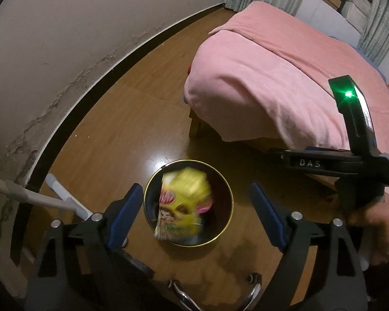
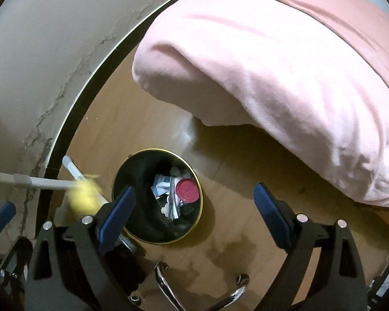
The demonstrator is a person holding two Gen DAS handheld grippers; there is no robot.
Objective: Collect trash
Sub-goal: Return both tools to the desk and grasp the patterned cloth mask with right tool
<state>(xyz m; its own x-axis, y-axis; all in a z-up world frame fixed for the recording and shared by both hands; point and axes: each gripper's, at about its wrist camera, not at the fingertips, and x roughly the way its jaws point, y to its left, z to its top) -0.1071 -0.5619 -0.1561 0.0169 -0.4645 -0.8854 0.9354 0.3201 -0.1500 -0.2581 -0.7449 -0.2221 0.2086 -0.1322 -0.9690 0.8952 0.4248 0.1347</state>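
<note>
Right now the left tool (image 1: pixel 194 202) hangs over the round black bin with a gold rim (image 1: pixel 229 191) on the brown wooden floor (image 1: pixel 122 119). Its two blue pads stand wide apart and press on nothing. A yellow snack wrapper with a cartoon face (image 1: pixel 184 202) shows blurred between the pads, over the mouth of the bin, and it looks loose. From the right wrist view the same wrapper is a yellow smear (image 2: pixel 84 198) by the left side of the bin, so it is hard to say if it is already inside.

The right tool (image 2: pixel 193 207) is also wide open and holds nothing. It points down at the bin, where a dark red round lid (image 2: pixel 186 190) and some crumpled white paper scraps (image 2: pixel 166 189) lie at the bottom.

What could go wrong? The wrapper is light and flat. It could catch the gold rim and slide onto the floor. It could also land by the white plastic pipes (image 1: pixel 62 194) near the cream wall (image 1: pixel 64 39), where it would be harder to pick up. The two tools are close together over one small bin, so they could bump. The pink blanket on the bed (image 1: pixel 272 77) hangs near the bin, and a tool swinging that way could snag it.
</note>
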